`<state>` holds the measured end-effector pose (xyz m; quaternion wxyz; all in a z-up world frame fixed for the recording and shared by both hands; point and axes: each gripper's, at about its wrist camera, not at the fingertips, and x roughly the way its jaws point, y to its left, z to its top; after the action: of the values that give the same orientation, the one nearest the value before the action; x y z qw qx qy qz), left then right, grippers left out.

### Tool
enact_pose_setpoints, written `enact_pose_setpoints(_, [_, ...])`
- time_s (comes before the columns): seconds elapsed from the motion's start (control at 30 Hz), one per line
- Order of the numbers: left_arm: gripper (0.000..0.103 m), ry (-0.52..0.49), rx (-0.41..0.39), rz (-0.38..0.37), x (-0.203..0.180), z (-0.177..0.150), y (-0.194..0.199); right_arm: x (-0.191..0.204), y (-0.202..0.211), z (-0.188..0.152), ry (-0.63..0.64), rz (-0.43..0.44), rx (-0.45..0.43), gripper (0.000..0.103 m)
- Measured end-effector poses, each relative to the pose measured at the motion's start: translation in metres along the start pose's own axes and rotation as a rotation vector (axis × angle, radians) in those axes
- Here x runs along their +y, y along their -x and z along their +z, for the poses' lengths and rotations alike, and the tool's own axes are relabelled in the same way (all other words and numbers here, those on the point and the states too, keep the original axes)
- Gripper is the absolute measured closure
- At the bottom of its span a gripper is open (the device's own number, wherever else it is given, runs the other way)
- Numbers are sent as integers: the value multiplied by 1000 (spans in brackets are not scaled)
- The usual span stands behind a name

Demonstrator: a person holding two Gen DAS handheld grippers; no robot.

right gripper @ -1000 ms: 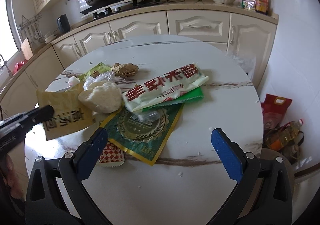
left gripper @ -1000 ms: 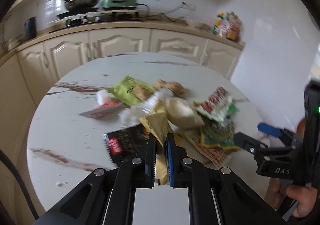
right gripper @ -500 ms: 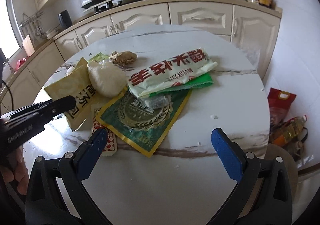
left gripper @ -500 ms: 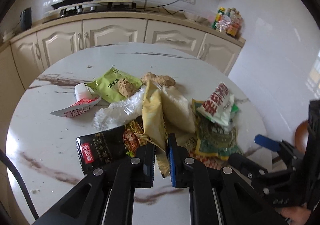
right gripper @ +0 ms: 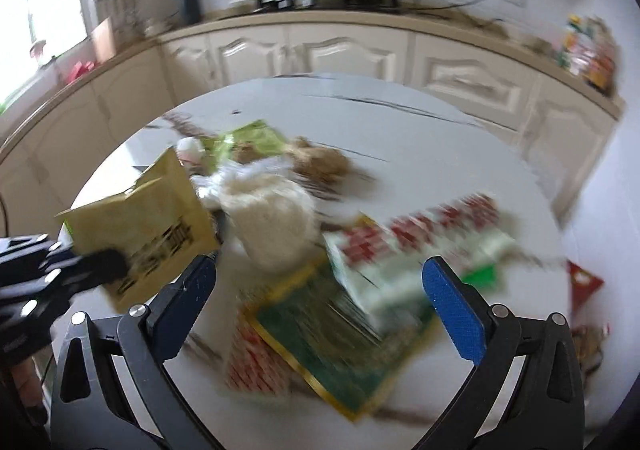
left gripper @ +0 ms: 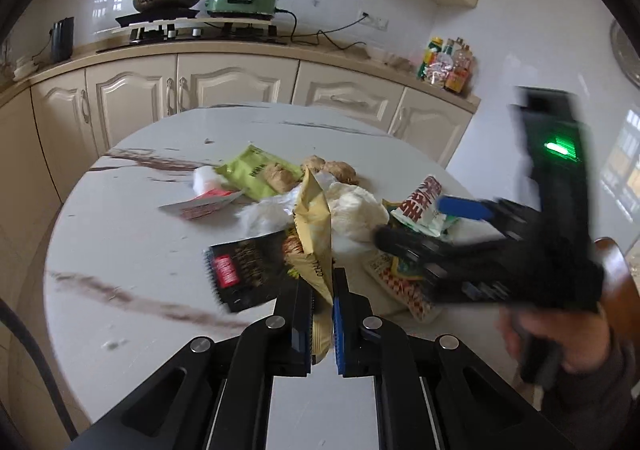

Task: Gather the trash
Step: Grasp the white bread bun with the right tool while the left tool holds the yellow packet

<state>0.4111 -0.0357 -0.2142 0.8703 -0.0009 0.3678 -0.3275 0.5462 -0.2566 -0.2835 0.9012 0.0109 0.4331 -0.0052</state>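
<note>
Bare tabletop [left gripper: 120,250] to the left of the wrapper heap [left gripper: 320,210] and along the near edge, open for a pass. Far half of the tabletop clear too, up to the cabinets [left gripper: 232,86]. Blocked on the right: right hand-held gripper [left gripper: 404,226] hanging over the green packet [right gripper: 340,334], jaws spread wide. Yellow bag [left gripper: 314,226] upright mid-heap, pinched in the left hand-held gripper [left gripper: 322,310].

The left gripper [left gripper: 322,314] is clamped on the lower edge of a yellow wrapper [left gripper: 314,226], which stands upright over the heap of trash on the round marble table [left gripper: 120,250]. Just left of the jaws lies a black snack packet [left gripper: 244,274], with a light green packet [left gripper: 256,174] farther back. The right gripper [left gripper: 424,224], blurred, reaches in from the right over a red-lettered white bag [left gripper: 420,206], its blue-padded fingers spread apart.
</note>
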Motion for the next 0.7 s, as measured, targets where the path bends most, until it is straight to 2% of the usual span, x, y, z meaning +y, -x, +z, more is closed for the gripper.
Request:
enact_pose_setpoints(0.23, [99,21,-20,-14,23,-7,36,9,-44,23,55,100,105,1])
enact_pose_setpoints(0.27, [99,22,-28,-18,26,-8,41,7,-49,24,49,123,122,6])
enact_pose_setpoints(0.4, [99,30,-30,-31,34,-11,49,4,-58,28,37,148,150,46])
enact_pose_setpoints(0.53, [99,45,-42,-54,36,-15,55,6,-54,27,44,144,152,51])
enact_pose_setpoints(0.7, [99,58,-71,-72,39,-14,66,19,-21,26,51,103,66,52])
